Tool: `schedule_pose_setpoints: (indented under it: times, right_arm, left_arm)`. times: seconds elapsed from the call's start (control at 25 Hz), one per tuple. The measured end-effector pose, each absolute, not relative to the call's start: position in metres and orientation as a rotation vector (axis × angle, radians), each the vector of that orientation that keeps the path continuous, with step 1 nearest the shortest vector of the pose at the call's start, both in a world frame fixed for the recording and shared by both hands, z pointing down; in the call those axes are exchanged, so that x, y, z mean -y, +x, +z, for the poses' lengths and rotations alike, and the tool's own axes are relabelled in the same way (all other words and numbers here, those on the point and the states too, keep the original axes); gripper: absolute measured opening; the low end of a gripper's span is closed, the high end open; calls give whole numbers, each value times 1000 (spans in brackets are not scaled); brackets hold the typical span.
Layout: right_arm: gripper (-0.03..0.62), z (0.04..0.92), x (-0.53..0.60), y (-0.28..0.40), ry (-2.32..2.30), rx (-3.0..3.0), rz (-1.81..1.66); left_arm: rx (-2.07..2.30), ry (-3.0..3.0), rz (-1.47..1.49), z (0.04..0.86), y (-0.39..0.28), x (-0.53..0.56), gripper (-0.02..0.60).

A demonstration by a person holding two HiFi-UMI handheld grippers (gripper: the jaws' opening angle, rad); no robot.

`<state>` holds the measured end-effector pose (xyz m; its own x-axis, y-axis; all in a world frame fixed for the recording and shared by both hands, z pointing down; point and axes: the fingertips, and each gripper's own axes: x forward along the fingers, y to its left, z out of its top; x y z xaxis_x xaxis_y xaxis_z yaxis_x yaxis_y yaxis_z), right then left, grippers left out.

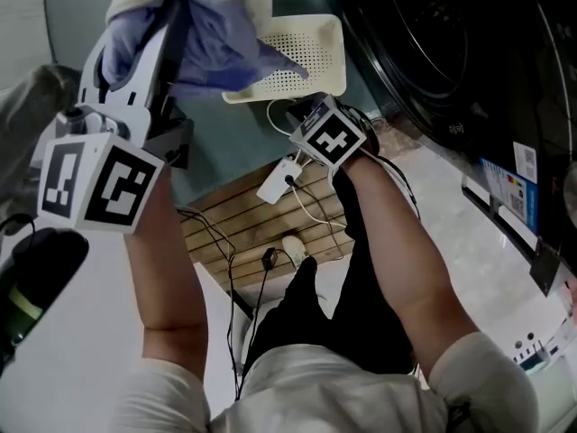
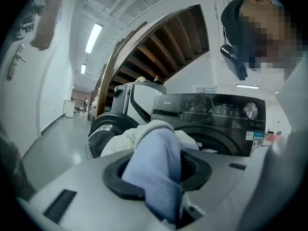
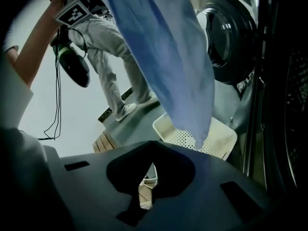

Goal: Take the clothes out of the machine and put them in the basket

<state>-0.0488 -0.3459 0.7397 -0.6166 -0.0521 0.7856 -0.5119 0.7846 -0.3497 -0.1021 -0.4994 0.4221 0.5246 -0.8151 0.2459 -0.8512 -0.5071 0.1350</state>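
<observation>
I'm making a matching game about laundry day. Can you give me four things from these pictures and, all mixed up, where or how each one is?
Things
1 blue garment
2 cream laundry basket
3 washing machine door
4 wooden slatted board

Places and states
A swung open
B cables lying on it
C clamped in the left gripper
D on the floor, below the garment

Pairs: 1-C, 2-D, 3-A, 4-B
</observation>
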Motion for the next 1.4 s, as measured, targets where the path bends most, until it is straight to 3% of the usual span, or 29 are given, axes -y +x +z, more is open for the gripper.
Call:
schedule_pose_setpoints:
  times: [1.4]
  right_arm:
    - [3, 740, 337, -42, 312, 2151, 673]
  left_arm:
    - [1204, 2068, 867, 850, -107, 501, 158]
